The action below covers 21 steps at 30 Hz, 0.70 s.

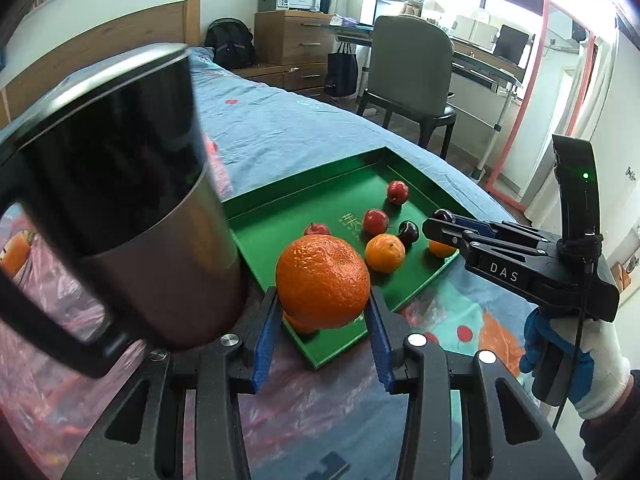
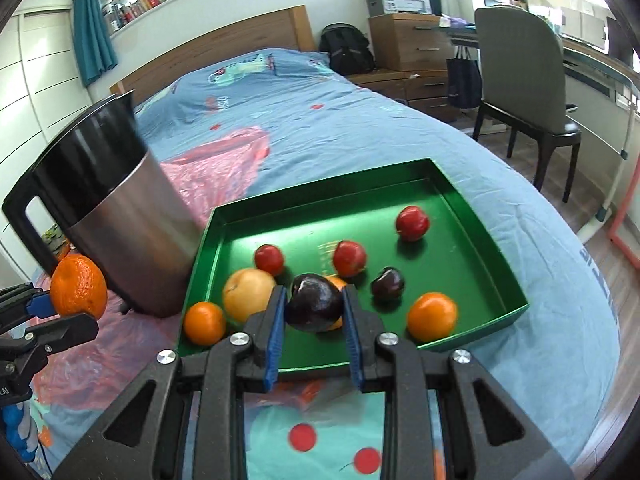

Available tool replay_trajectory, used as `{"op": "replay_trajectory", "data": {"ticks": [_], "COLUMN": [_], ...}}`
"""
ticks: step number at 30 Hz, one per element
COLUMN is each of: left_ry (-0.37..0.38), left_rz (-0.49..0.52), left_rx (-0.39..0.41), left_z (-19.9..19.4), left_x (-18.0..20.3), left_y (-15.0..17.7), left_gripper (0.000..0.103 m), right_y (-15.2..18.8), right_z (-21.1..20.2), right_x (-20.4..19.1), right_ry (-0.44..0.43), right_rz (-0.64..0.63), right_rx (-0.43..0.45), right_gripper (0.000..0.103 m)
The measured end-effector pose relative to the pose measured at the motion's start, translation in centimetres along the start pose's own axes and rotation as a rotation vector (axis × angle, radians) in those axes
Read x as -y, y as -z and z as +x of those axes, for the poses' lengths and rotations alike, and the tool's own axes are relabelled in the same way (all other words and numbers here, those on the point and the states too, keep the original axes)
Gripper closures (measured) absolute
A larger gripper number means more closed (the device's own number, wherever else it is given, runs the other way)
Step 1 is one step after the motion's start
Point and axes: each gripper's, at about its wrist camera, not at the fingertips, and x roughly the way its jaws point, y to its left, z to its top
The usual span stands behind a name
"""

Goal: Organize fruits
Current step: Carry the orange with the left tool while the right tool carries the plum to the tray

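A big bed with a blue cartoon sheet holds a square green metal tray, a shiny steel jug and pink plastic wrap near its foot.

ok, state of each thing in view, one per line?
left claw: shut on big orange, lifted
right claw: shut on dark plum, lifted
steel jug: upright, lid off, beside tray
green tray: on bed, still holding loose fruit
chair: unoccupied

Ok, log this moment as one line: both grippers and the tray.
left gripper: shut on orange | right gripper: shut on dark plum | green tray: fruit inside | steel jug: beside tray
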Motion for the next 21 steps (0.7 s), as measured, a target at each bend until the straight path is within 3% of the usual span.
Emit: {"op": "replay_trajectory", "data": {"ticks": [6, 13, 21], "left_ry": [0.002, -0.044, -0.108], "left_rz": [0.048, 0.093, 0.147], "left_rx": [-0.042, -0.093, -0.098], "left_z": [6.7, 12.7, 14.5], "left_x": [2.0, 2.8, 3.1], "left_y": [-3.3, -4.5, -5.5], "left_gripper": [0.067, 0.067, 0.066], "right_y": [-1.3, -0.9, -0.3], "right_z": [3.6, 6.9, 7.8], "right_x": [4.0, 5.6, 5.9], "right_ry": [0.053, 0.091, 0.106], "right_rz": [0.017, 0.002, 0.001], "right_rx": [0.0, -0.034, -0.05], "right_gripper": [0.063, 0.062, 0.062]}}
